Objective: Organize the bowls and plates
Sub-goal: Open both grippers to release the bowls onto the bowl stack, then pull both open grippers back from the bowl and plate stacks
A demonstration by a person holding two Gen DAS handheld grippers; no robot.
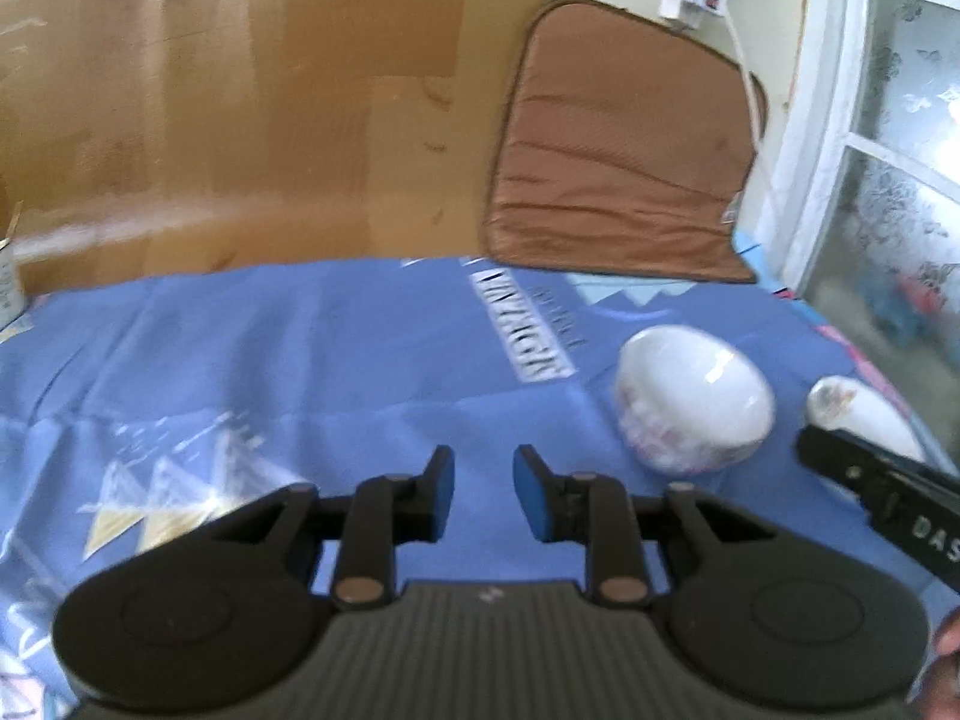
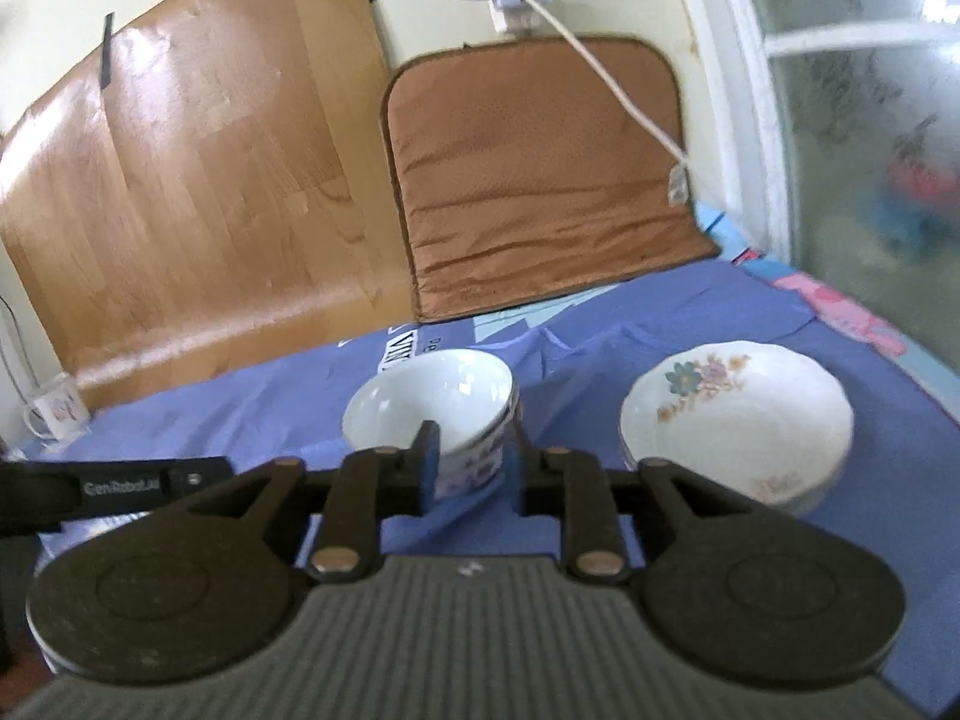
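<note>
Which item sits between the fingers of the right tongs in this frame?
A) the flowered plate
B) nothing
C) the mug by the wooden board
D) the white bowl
D: in the right wrist view, the right tongs straddle the near wall of the white bowl, one finger inside and one outside; the flowered plate lies apart to the right.

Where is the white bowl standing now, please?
In the right wrist view the white bowl stands upright on the blue cloth, at centre between the right gripper fingers, left of the flowered plates.
</note>
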